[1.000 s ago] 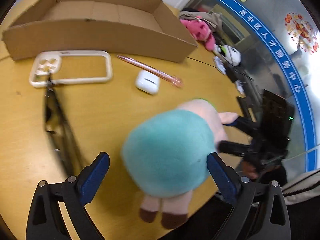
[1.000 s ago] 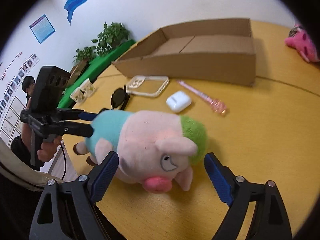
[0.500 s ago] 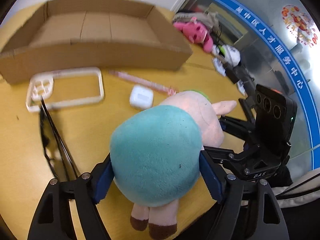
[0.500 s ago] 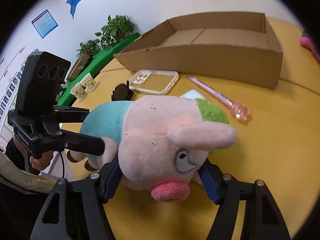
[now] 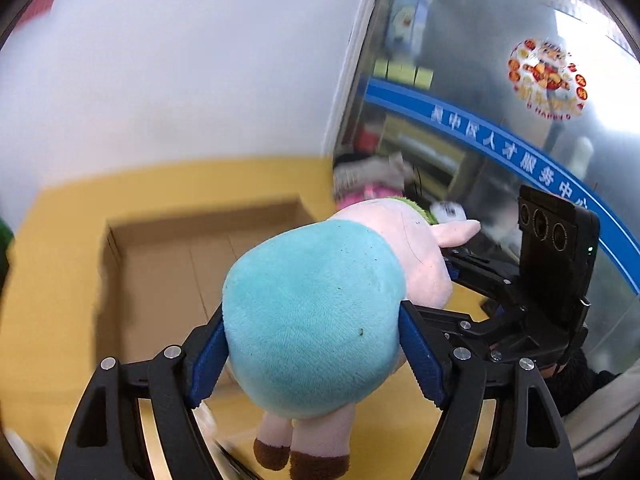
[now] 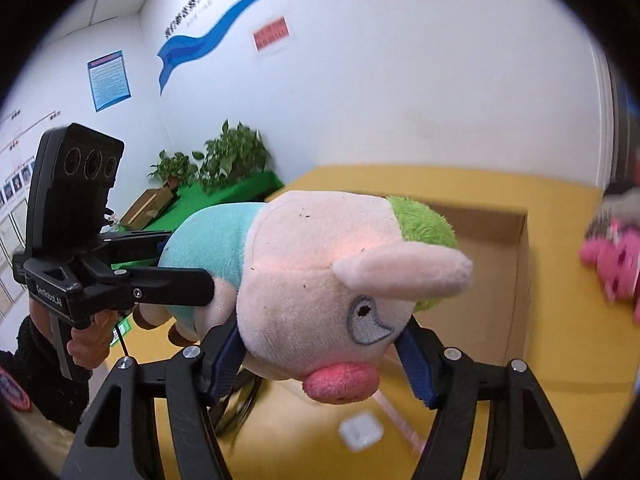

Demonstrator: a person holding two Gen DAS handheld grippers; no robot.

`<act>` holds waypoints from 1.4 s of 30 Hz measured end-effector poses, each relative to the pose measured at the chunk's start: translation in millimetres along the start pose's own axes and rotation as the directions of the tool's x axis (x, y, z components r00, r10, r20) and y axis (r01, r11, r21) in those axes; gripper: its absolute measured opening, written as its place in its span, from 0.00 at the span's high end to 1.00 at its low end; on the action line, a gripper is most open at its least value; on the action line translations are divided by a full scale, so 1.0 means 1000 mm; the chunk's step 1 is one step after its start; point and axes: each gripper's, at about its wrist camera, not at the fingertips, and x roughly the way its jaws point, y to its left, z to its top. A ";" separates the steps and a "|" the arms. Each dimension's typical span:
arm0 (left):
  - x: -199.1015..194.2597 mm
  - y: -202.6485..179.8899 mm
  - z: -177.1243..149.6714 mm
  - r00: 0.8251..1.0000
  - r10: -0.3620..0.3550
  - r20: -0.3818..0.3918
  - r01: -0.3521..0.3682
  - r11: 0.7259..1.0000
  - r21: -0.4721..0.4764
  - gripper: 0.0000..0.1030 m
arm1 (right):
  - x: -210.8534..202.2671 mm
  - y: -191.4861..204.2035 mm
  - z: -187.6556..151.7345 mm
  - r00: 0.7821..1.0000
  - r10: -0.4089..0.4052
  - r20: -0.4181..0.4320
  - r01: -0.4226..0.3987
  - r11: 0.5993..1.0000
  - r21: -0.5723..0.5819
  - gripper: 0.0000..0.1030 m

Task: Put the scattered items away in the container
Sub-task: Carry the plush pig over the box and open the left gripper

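Both hand-held grippers are carrying the plush pig [image 5: 312, 312] above the worktop [image 5: 52, 300]: left hand-held gripper [image 5: 314, 364] pinching its teal body, right hand-held gripper [image 6: 320, 354] pinching its head. Next: moving over the cardboard box [image 5: 168, 264], then releasing.

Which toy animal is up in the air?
The pig plush with the teal body: the left gripper and right gripper hold it up, while the bright pink plush lies on the table.
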 end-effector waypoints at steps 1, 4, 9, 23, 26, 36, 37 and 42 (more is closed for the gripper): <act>-0.006 0.003 0.015 1.000 0.009 0.028 -0.010 1.000 0.027 0.20 | -0.001 0.003 0.016 1.000 -0.012 0.024 0.013 1.000 -0.025 0.34; -0.026 0.015 0.057 0.995 0.017 0.094 -0.025 0.997 0.075 0.20 | -0.002 0.009 0.063 0.996 -0.031 0.088 0.038 0.997 -0.072 0.34; -0.040 0.042 0.111 0.988 0.038 0.152 -0.055 0.992 0.111 0.19 | 0.003 0.015 0.127 0.985 -0.040 0.167 0.060 0.991 -0.116 0.34; 0.014 0.121 0.169 0.990 0.083 0.114 -0.094 0.992 0.090 0.20 | 0.091 -0.016 0.190 0.990 -0.047 0.135 0.055 0.997 -0.054 0.34; 0.047 0.148 0.166 0.995 0.069 0.066 -0.073 0.996 0.054 0.20 | 0.121 -0.030 0.184 0.994 -0.050 0.099 0.052 0.999 -0.015 0.34; 0.137 0.203 0.133 0.995 0.054 -0.088 -0.057 0.998 -0.025 0.20 | 0.220 -0.070 0.133 0.997 -0.064 -0.040 0.069 0.990 0.126 0.35; 0.143 0.206 0.131 0.994 0.057 -0.098 -0.060 0.998 -0.029 0.20 | 0.233 -0.071 0.130 0.996 -0.063 -0.055 0.070 0.988 0.138 0.35; 0.181 0.226 0.119 0.985 0.072 -0.155 -0.080 0.996 -0.048 0.20 | 0.269 -0.084 0.107 0.992 -0.061 -0.108 0.079 0.982 0.174 0.35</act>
